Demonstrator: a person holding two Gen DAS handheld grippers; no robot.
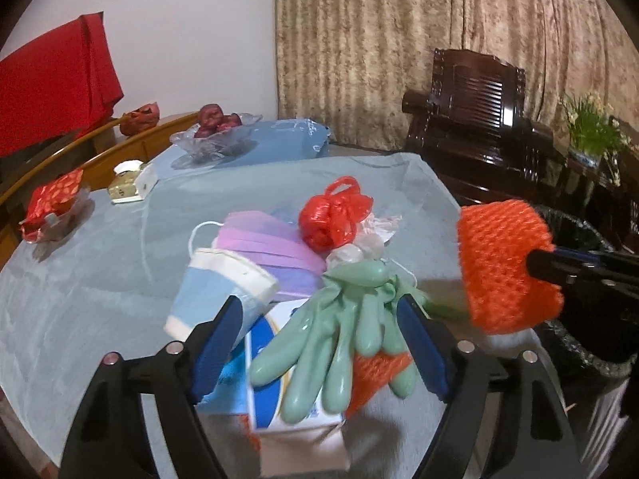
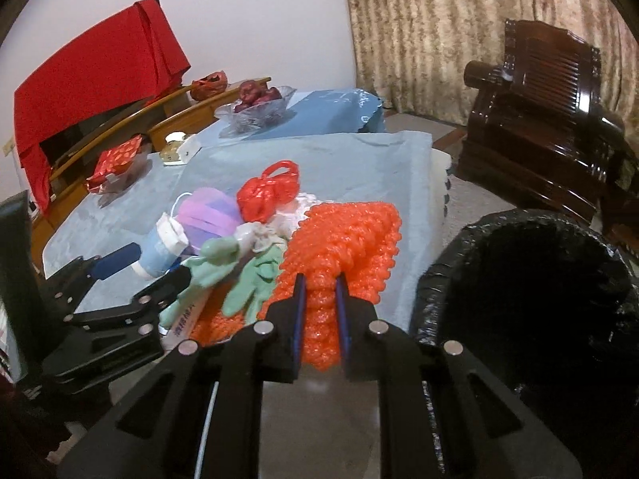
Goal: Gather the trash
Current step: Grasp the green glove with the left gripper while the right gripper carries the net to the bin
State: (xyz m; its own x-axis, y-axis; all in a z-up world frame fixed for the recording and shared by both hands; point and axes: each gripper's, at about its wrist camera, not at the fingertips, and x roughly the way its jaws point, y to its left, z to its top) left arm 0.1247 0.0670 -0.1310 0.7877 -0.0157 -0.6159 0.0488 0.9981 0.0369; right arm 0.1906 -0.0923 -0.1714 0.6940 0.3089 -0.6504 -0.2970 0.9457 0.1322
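A trash pile lies on the blue-clothed table (image 1: 100,279): pale green rubber gloves (image 1: 339,339), a white-and-blue box (image 1: 279,407), a tipped paper cup (image 1: 215,283), purple masks (image 1: 271,243) and a knotted red plastic bag (image 1: 331,219). My left gripper (image 1: 319,343) is open, its blue pads standing either side of the gloves and box. My right gripper (image 2: 321,319) is shut on an orange foam net (image 2: 343,239), held above the table's right edge beside the black-lined bin (image 2: 519,299). A second orange net (image 1: 375,375) lies under the gloves.
At the table's far end are a glass bowl of red fruit (image 1: 215,135), a small bottle (image 1: 127,183) and a red wrapped packet (image 1: 52,207). A dark wooden chair (image 1: 471,119) stands behind the bin, with a potted plant (image 1: 591,127) at far right.
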